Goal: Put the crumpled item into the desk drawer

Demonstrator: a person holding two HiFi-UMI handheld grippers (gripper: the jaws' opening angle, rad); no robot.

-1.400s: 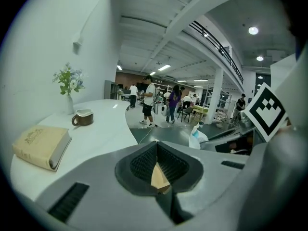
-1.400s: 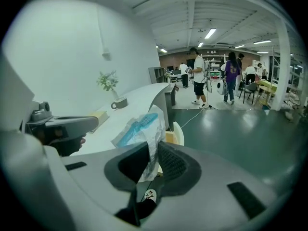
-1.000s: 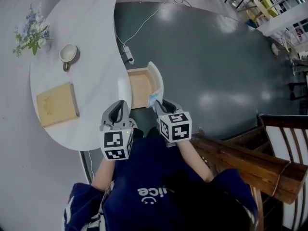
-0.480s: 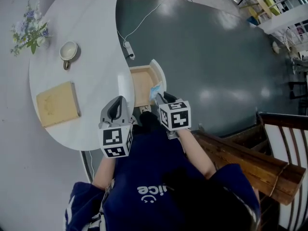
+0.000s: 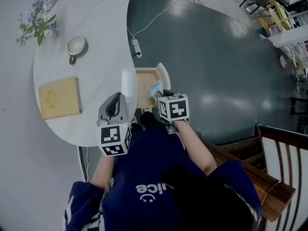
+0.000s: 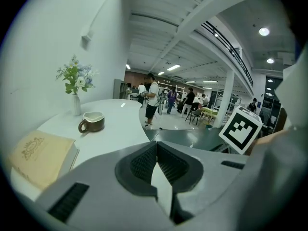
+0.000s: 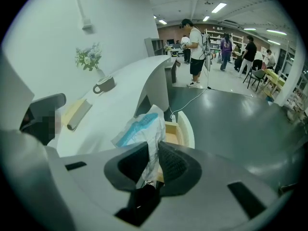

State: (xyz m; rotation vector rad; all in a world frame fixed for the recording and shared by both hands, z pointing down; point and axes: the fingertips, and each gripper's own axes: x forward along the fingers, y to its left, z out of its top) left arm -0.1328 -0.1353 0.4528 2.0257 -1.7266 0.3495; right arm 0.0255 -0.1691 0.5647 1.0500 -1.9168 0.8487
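Note:
My right gripper (image 5: 160, 94) (image 7: 150, 159) is shut on a crumpled white and light-blue item (image 7: 140, 131) (image 5: 155, 88), which sticks up between its dark pads. It hangs over the near end of the open wooden drawer (image 5: 145, 84) (image 7: 174, 133) that juts from the white desk's (image 5: 91, 57) right edge. My left gripper (image 5: 113, 108) (image 6: 156, 163) is shut with nothing in it, held above the desk's near right part.
On the desk lie a tan book (image 5: 59, 97), a cup (image 5: 75, 46) and a vase of flowers (image 5: 38, 24). A power strip with its cable (image 5: 136, 47) lies on the dark floor behind the drawer. A wooden chair (image 5: 269, 162) stands at right. People stand far off (image 7: 196, 52).
The right gripper has carried the crumpled item a little farther forward over the drawer. The head view has shifted, so the desk sits slightly farther right. The left gripper has barely moved.

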